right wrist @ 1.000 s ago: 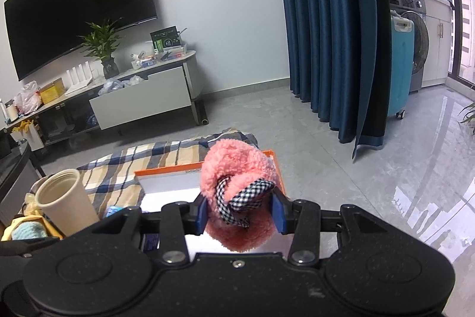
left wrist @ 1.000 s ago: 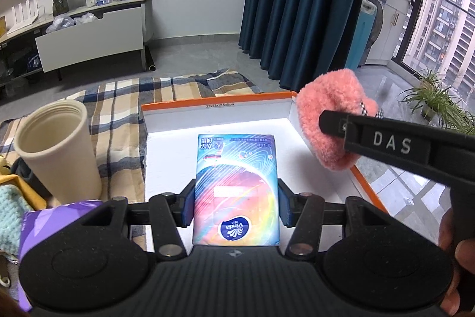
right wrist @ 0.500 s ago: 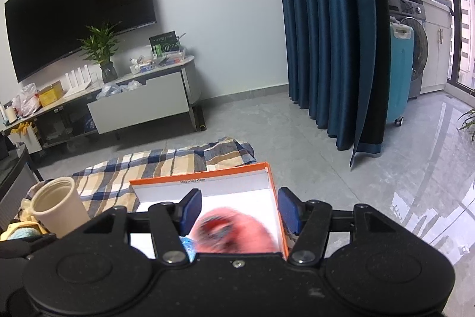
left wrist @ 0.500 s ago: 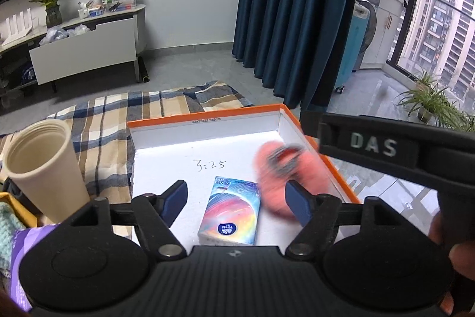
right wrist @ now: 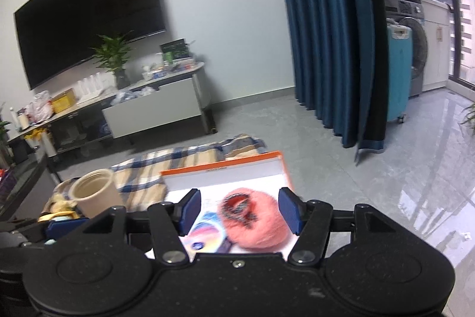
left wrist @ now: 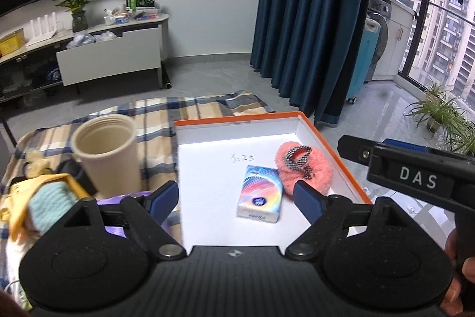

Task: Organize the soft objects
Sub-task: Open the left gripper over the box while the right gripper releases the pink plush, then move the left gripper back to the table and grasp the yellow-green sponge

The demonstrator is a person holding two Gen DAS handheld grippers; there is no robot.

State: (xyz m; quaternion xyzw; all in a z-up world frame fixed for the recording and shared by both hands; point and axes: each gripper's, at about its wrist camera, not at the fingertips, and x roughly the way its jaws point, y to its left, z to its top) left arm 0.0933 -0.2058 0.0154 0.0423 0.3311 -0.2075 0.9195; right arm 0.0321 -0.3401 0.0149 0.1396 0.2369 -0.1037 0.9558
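Observation:
A pink fluffy slipper [left wrist: 308,168] with a checked bow lies in the white box with the orange rim [left wrist: 344,165], by its right wall. A rainbow tissue pack [left wrist: 260,192] lies flat beside it, touching it. My left gripper [left wrist: 236,199] is open and empty above the box's near edge. My right gripper [right wrist: 239,208] is open and empty above the slipper [right wrist: 255,223] and the tissue pack [right wrist: 204,236]. The right gripper's body also shows at the right of the left wrist view.
A cream cup [left wrist: 107,153] stands left of the box on a plaid blanket [left wrist: 166,115]. A purple pack [left wrist: 130,198], a light blue knitted item [left wrist: 49,207] and yellow things lie at the near left. A TV stand, a blue curtain and plants stand farther off.
Both grippers opened and pulled back. The left one let go of the tissue pack, the right one dropped the pink slipper; both now lie in the box.

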